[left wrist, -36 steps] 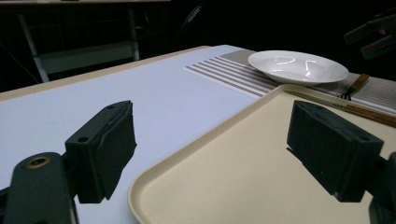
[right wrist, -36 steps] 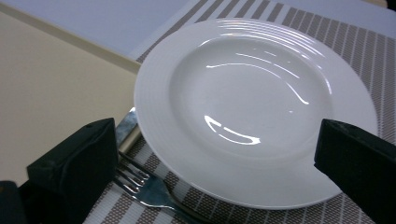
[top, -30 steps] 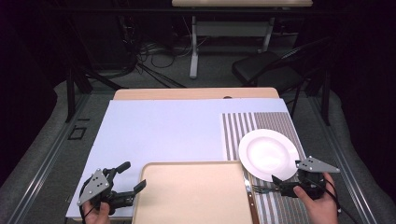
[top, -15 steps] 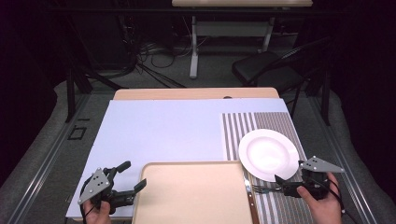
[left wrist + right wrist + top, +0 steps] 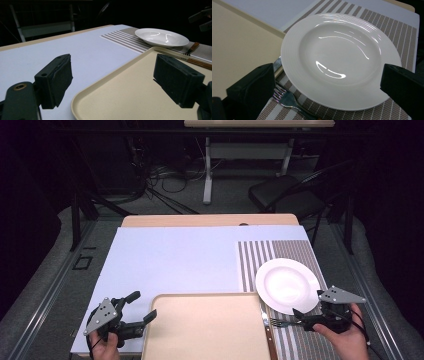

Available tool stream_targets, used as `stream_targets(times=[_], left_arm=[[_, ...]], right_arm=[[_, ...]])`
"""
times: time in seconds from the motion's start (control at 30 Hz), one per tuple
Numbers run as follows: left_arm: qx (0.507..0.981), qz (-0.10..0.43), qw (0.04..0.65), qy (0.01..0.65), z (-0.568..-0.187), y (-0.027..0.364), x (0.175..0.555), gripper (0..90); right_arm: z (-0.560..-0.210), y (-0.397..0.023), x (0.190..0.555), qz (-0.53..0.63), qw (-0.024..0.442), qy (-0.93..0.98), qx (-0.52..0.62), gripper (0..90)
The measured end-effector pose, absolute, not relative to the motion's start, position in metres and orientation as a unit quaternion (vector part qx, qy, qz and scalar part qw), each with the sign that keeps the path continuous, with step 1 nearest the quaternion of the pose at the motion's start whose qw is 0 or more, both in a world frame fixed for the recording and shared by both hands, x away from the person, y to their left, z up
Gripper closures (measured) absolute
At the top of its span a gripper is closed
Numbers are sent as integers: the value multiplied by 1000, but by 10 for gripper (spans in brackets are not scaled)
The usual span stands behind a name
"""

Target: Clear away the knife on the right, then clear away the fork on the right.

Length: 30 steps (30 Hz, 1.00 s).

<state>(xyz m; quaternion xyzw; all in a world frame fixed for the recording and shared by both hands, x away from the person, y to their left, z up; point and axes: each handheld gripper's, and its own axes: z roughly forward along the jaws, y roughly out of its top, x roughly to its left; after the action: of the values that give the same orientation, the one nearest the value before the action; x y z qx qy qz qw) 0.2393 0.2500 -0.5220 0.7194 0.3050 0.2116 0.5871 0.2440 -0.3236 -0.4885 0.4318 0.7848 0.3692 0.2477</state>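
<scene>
On the near edge of the table (image 5: 175,255), items listed outward from each gripper.

Left gripper (image 5: 141,308): held in a hand (image 5: 105,346) at the near left corner, jaws well apart, nothing between them. In the left gripper view its two pads (image 5: 58,77) straddle the near left corner of the tray.

Tray (image 5: 205,330): beige, bare, just to the right of the left gripper; one jaw hangs over the blue sheet (image 5: 170,260), the other over the tray's corner. Whether either jaw touches the tray cannot be told.

Right gripper (image 5: 306,310): held in a hand (image 5: 345,340) at the near right, jaws apart, clamped on nothing. It sits low over the striped mat (image 5: 295,250).

Fork (image 5: 282,322): lying on the mat directly at the right gripper's tip, tines pointing towards the tray. In the right gripper view the tines (image 5: 283,96) lie just beside the left-hand pad (image 5: 254,87); contact cannot be told.

Knife (image 5: 268,335): between the tray's right edge and the fork, along the mat's inner border.

Plate (image 5: 287,285): white, bare, on the mat just beyond the right gripper. In the right gripper view the plate (image 5: 342,60) lies ahead between the two jaws, its near rim close to both pads and apart from them.

Chair (image 5: 285,195): on the floor, well beyond the table's far edge.
</scene>
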Motion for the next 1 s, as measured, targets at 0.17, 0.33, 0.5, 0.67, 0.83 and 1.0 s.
stream_targets(times=[0.17,0.33,0.5,0.67,0.83,1.0], left_arm=[[723,209,586,302,-522,248,240,157],[721,211,587,301,-522,248,239,157],[723,212,585,301,-521,249,238,157],[724,211,584,301,-521,248,236,157],[722,214,584,304,-521,248,236,156],[727,215,581,298,-520,244,235,157]], right_arm=[[-492,-323,244,358,242,802,413,0],[-493,-327,245,356,237,811,400,0],[-491,-327,247,353,235,814,396,0],[-488,-328,249,334,225,834,376,21],[-487,-325,250,289,232,864,342,21],[-483,-322,250,256,229,890,301,26]])
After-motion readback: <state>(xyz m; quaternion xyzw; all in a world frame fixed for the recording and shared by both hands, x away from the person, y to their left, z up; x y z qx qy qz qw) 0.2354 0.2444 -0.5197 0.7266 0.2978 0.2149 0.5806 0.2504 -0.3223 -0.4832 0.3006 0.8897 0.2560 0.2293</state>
